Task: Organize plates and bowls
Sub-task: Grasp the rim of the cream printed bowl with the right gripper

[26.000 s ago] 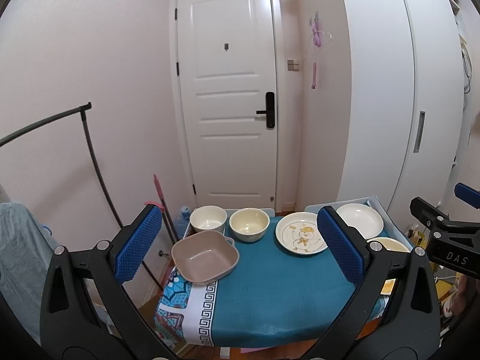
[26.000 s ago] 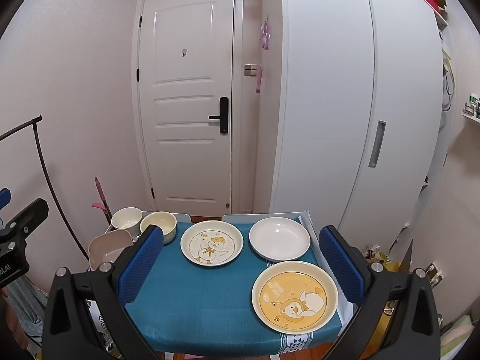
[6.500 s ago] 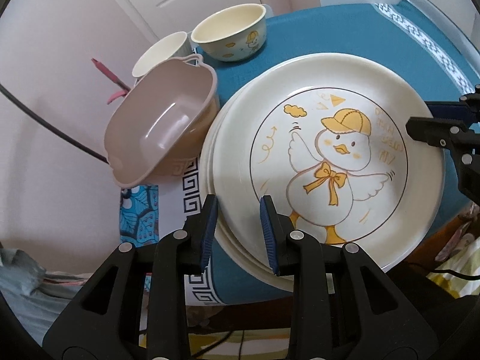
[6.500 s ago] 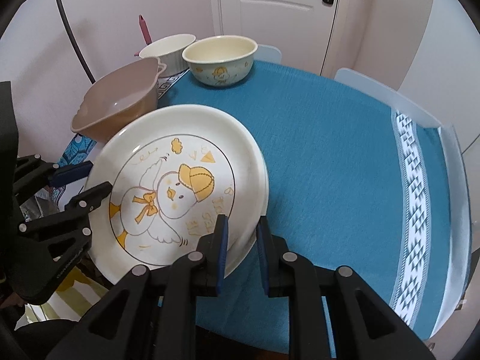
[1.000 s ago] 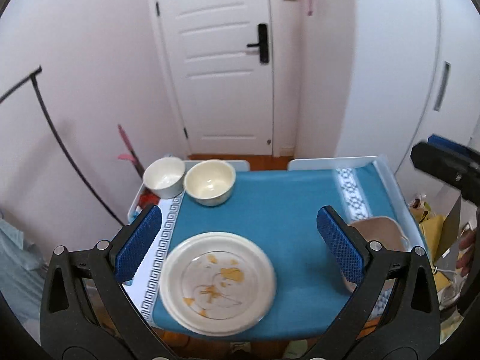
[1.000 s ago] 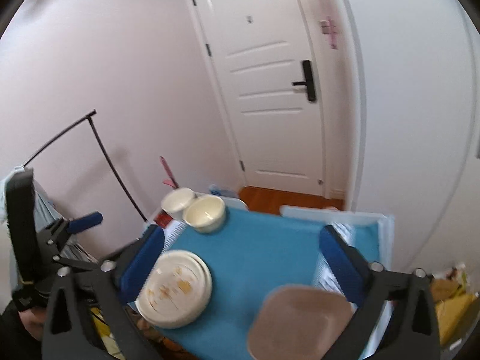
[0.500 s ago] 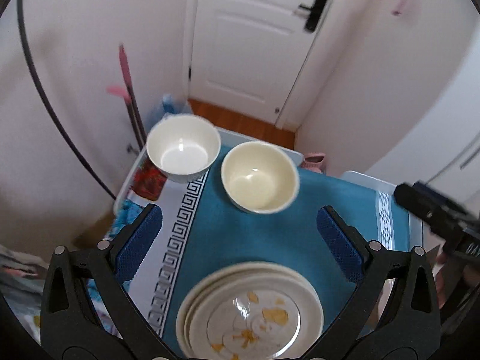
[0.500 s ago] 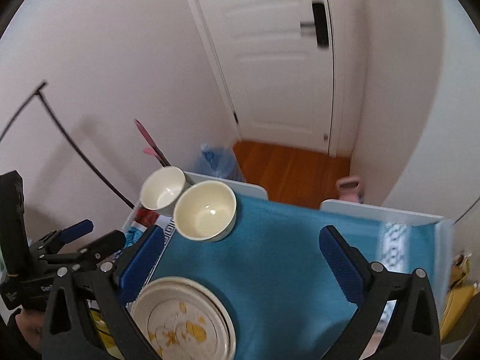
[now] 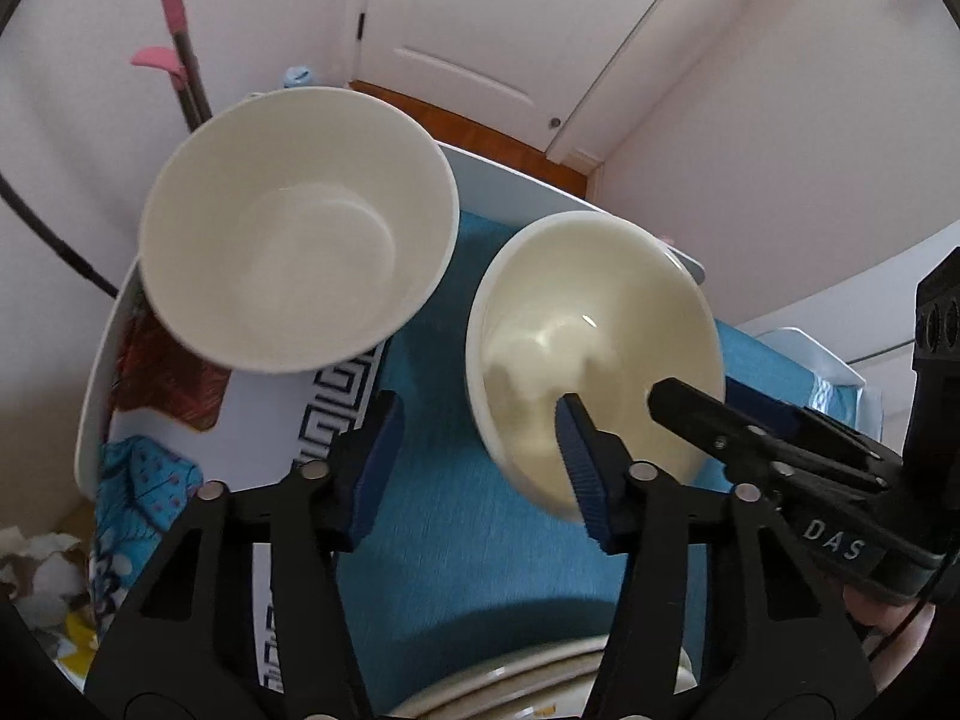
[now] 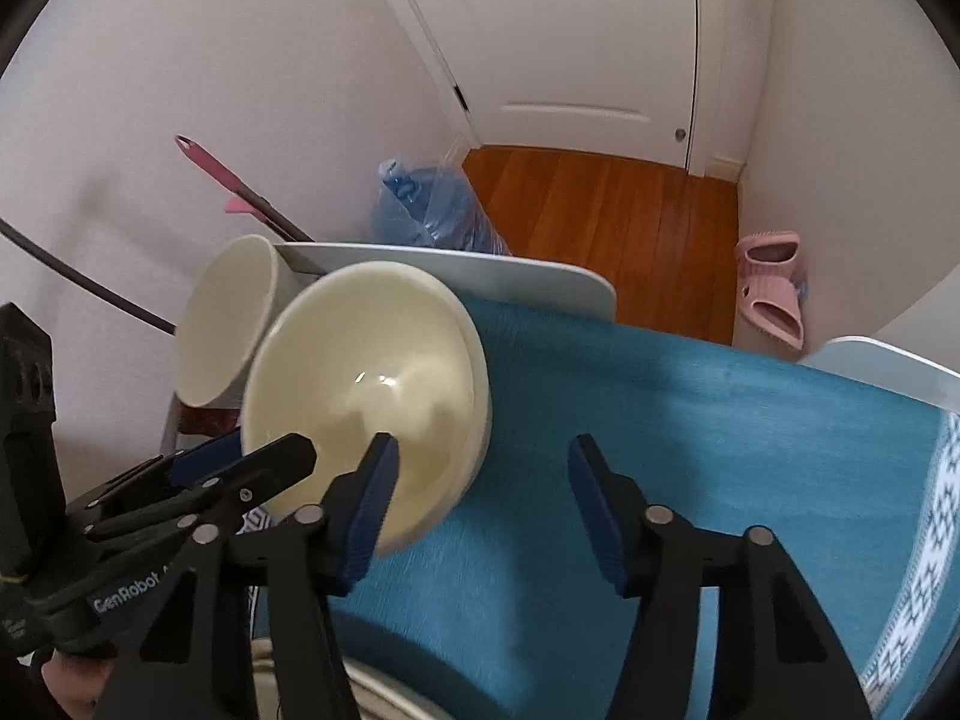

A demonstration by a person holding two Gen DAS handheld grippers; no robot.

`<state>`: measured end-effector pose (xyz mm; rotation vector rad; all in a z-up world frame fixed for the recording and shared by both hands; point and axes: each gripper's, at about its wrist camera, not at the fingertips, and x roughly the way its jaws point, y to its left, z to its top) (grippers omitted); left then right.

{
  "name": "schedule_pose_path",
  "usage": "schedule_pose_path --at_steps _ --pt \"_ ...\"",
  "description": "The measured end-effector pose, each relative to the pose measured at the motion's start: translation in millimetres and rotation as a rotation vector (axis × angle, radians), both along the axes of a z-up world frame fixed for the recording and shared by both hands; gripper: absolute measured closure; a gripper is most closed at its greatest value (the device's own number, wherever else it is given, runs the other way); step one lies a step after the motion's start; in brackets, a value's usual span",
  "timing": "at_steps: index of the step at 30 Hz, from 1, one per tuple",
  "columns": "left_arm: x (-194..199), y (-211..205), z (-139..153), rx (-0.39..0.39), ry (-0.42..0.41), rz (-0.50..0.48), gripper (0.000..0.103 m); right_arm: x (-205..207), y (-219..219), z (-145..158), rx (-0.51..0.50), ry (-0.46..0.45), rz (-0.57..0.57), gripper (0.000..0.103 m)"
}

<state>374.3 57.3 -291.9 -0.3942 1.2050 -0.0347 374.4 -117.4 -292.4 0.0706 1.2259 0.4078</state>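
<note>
A cream bowl [image 9: 594, 336] [image 10: 366, 390] stands on the teal cloth [image 9: 474, 564], with a white bowl [image 9: 294, 228] [image 10: 216, 318] beside it at the table's left edge. My left gripper [image 9: 480, 462] straddles the cream bowl's near left wall, one pad inside and one outside; its jaws are closing, and the pads do not press. My right gripper [image 10: 483, 504] straddles the opposite wall the same way, jaws closing, a gap still showing. The rim of the plate stack [image 9: 510, 684] [image 10: 384, 696] peeks in at the bottom.
The white table rim [image 10: 480, 270] runs just behind the bowls. Beyond it lie wooden floor, a blue water bottle [image 10: 426, 210], a pink slipper [image 10: 774, 288] and a pink-handled mop [image 9: 174, 54] against the wall. Bare teal cloth [image 10: 750, 450] stretches to the right.
Both grippers have dropped and tilted down onto the cream bowl, which now fills the views. Their jaws have narrowed from wide open to around the bowl's walls.
</note>
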Motion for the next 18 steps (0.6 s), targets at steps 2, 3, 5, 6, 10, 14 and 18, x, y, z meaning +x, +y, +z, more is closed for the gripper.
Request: schedule_pose_path --at_steps 2,3,5,6,10,14,18 --pt "3 -2 -6 -0.002 0.009 -0.007 0.072 3 2 -5 0.006 0.012 0.008 0.065" --pt "4 -3 -8 -0.002 0.011 -0.011 0.078 4 2 -7 0.005 0.016 0.012 0.073" --pt "5 -6 -11 -0.002 0.009 -0.022 0.081 6 3 -12 0.01 0.027 0.021 0.078" --pt "6 -8 -12 0.004 0.006 -0.023 0.083 6 4 -13 0.028 0.03 0.026 0.083" --pt "5 -14 -11 0.02 -0.002 -0.022 0.085 8 7 -11 0.022 0.017 0.036 0.083" --pt "4 -18 -7 0.033 -0.003 -0.03 0.085 7 5 -10 0.034 0.02 0.031 0.085" --pt "6 -19 4 0.038 -0.014 -0.033 0.085 4 5 -4 0.036 0.014 0.025 0.086"
